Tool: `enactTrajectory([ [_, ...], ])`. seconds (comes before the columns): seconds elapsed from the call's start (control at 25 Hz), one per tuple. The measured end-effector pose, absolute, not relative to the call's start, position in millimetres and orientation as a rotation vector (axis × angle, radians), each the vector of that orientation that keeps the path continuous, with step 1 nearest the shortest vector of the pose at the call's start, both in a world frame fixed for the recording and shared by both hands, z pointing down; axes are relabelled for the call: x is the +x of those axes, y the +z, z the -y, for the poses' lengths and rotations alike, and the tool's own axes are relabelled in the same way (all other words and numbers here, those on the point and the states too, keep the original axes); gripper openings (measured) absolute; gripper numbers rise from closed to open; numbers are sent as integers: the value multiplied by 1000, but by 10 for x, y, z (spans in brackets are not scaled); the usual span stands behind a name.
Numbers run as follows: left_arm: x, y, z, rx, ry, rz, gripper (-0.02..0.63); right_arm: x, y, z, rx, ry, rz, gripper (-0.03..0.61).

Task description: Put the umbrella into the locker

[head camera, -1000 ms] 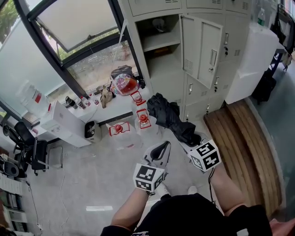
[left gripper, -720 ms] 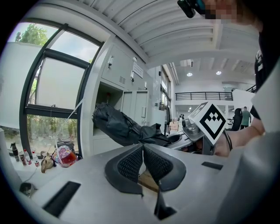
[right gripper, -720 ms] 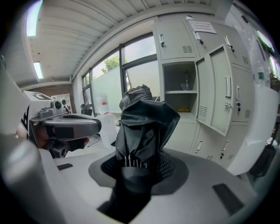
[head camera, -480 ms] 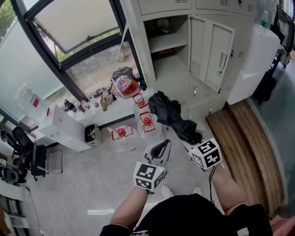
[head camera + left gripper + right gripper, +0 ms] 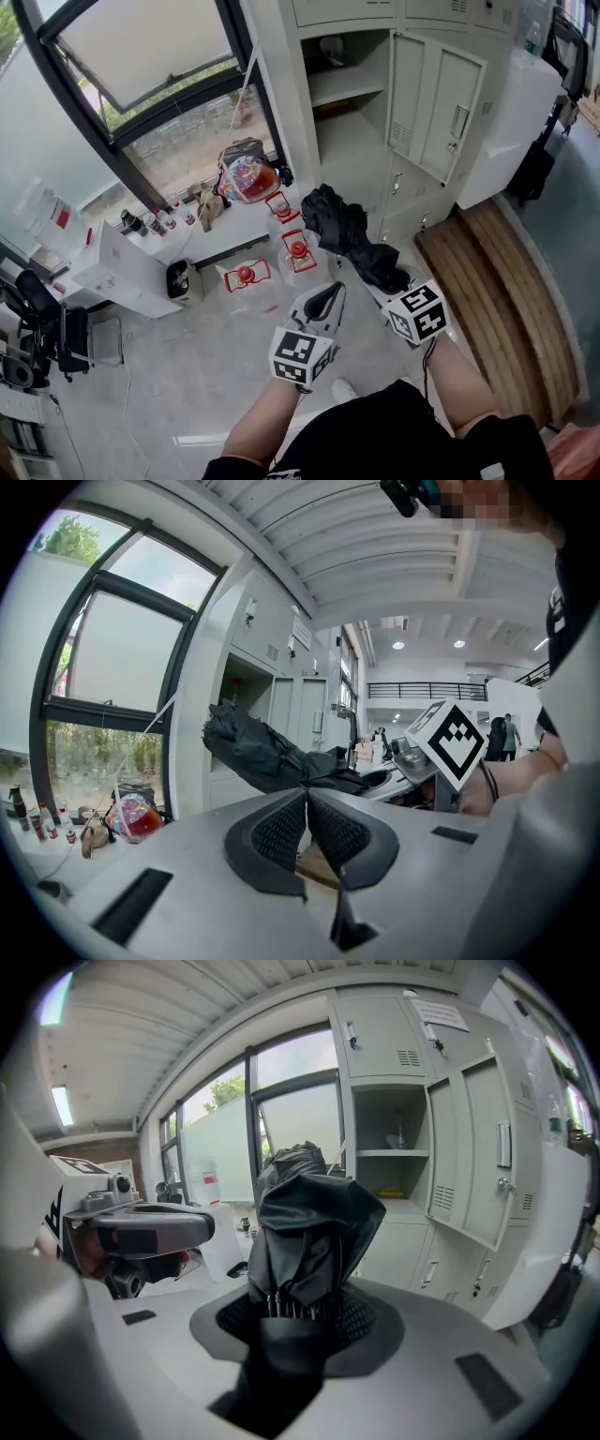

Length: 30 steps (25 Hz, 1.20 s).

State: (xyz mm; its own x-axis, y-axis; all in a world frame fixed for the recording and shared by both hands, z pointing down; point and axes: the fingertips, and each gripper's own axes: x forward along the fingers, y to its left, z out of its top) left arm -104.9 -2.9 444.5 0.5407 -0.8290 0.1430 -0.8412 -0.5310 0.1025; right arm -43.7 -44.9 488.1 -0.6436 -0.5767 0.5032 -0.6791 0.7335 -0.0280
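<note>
A folded black umbrella [image 5: 347, 234] sticks out ahead of my right gripper [image 5: 386, 283], which is shut on its lower end. In the right gripper view the umbrella [image 5: 314, 1227] fills the middle, its ribs clamped between the pads. Beyond it stands the grey locker, with one compartment [image 5: 392, 1180] open and its door [image 5: 480, 1147] swung to the right. The same open locker compartment [image 5: 349, 103] lies at the top of the head view, past the umbrella's tip. My left gripper [image 5: 323, 302] hangs beside the right one, shut and empty; its pads [image 5: 281, 832] meet.
Clear water jugs with red handles [image 5: 246, 275] stand on the floor below the window. On the sill are a colourful bag [image 5: 248, 176] and small bottles. A white box [image 5: 117, 267] sits left, wooden planks [image 5: 497, 281] right, and a white panel [image 5: 516, 127] leans by the lockers.
Both grippers and the umbrella have travelled together towards the lockers, which now sit nearer the middle of the head view. The grip on the umbrella is the same.
</note>
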Motion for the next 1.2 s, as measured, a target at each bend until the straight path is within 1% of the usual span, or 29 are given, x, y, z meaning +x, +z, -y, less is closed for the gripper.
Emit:
enactTrajectory([
  [0.72,-1291,4399,45,2602,94,1470,19,-594,4827,609,976,299,2470,210],
  [1.2,-1156,4387,273,2609,83,1471,19,-466,4793,844,977,285,2470,210],
])
